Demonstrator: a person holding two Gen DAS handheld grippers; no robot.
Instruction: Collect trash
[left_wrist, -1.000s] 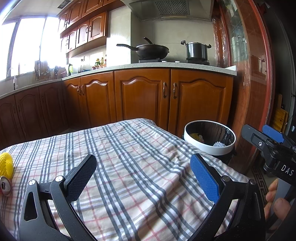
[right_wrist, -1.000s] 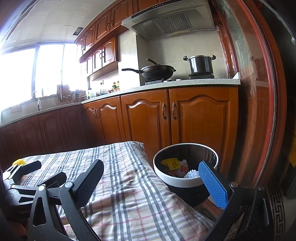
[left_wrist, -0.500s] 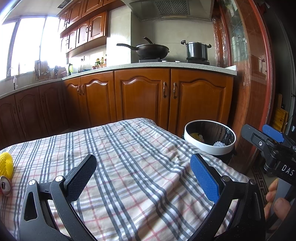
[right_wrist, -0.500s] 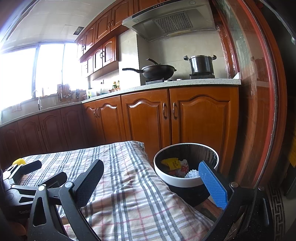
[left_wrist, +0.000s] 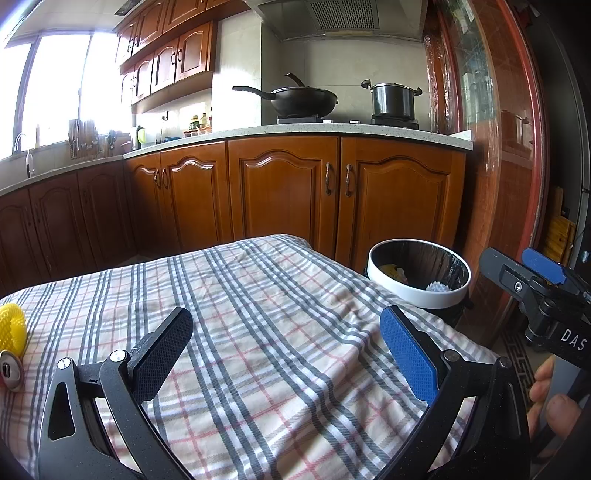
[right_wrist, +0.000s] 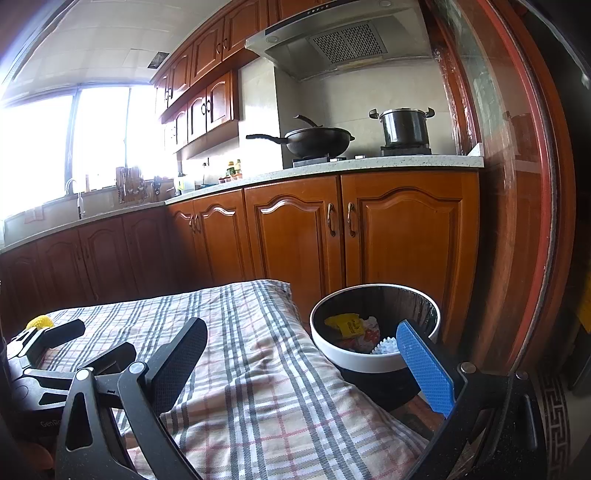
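Two grippers: both empty, fingers spread wide over the plaid cloth.
Left gripper: lower centre of left view; black finger at left, blue finger at right, nothing between.
Right gripper: lower centre of right view; fingers wide apart, blue finger overlapping the bin rim in the picture; it also shows at the right edge of the left view, a hand below it.
Bin: white rim, dark inside, on the floor just beside the bench's right edge, centre right in both views.
In bin: yellow wrapper, red-and-white wrapper, white ball.
Left on bench: yellow ball at far left edge, a can just below it, touching or nearly so.
Background: wok and pot on the stove, upper centre.
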